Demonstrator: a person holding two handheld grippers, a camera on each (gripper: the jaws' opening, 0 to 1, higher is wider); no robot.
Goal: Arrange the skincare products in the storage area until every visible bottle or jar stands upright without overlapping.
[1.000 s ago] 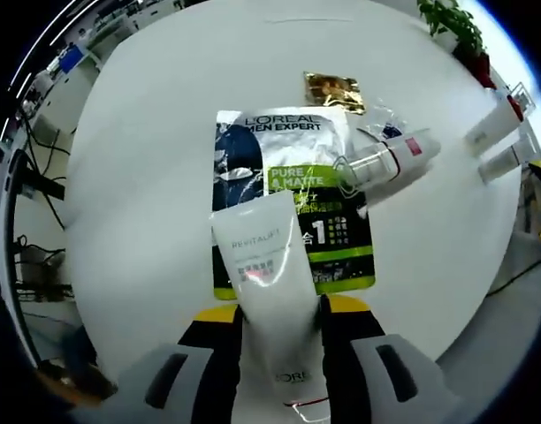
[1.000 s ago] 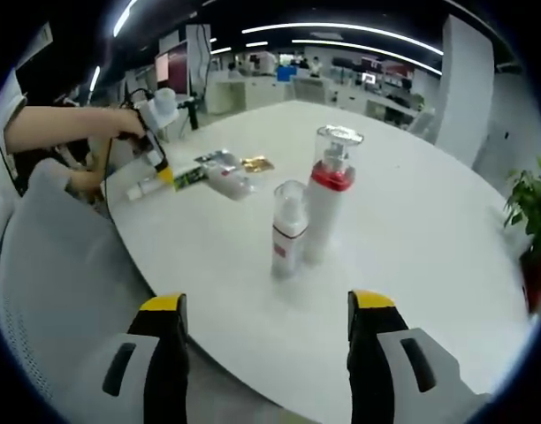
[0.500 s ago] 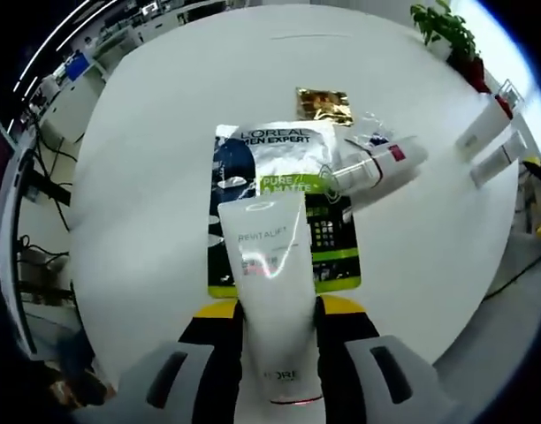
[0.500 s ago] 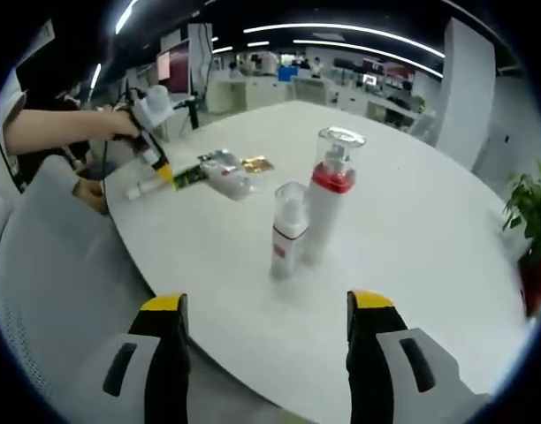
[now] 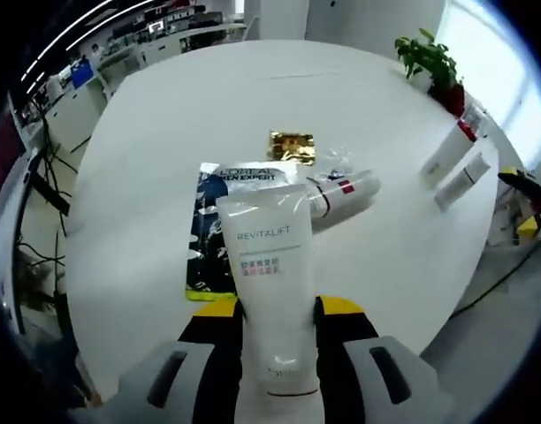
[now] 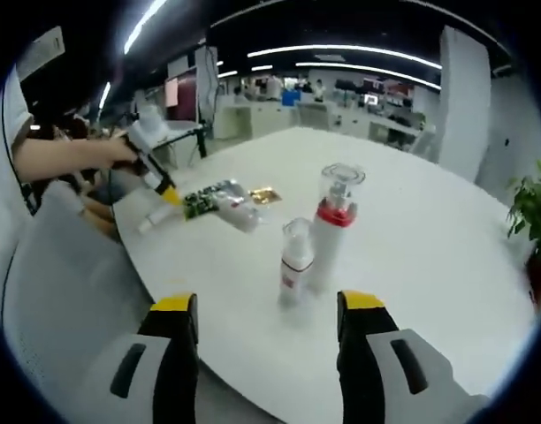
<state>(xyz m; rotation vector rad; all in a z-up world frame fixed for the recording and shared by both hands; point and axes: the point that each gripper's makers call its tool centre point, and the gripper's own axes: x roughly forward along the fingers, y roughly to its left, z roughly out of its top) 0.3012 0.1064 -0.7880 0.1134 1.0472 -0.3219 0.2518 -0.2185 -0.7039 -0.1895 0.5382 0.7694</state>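
Vs 1 s ago: in the left gripper view the sachet, gold packet and lying bottle sit smaller and further up from the fingers, and more of the table's far side shows, so the camera has pulled back/up; the white tube stays clamped in the same spot between the jaws. In the right gripper view the two standing bottles look smaller and a bit further out.

Left gripper (image 5: 278, 309): fingers narrow, holding the white tube (image 5: 269, 265), cap end down between them, printed body sticking out ahead over the table (image 5: 147, 159). Just beyond the tube's far end lies 1 flat dark sachet (image 5: 219, 231), partly hidden by the tube. Ahead and slightly right of the fingers: 1 gold packet (image 5: 292, 146), then 1 clear-capped bottle (image 5: 339, 194) lying on its side, near the sachet's right edge. Far right of the fingers: 2 white bottles (image 5: 454, 159) upright, side by side near the table edge.

Right gripper (image 6: 266, 318): fingers wide apart, nothing between them. Straight ahead stand 2 bottles: small bottle (image 6: 293, 265) just beside tall red-collared bottle (image 6: 334, 221); can't tell if touching. Far left of the fingers, a person's arm (image 6: 67, 155) holds the left gripper with the tube above the table edge.

Count: 1 tube, 3 bottles (2 up, 1 down), 1 sachet, 1 packet.
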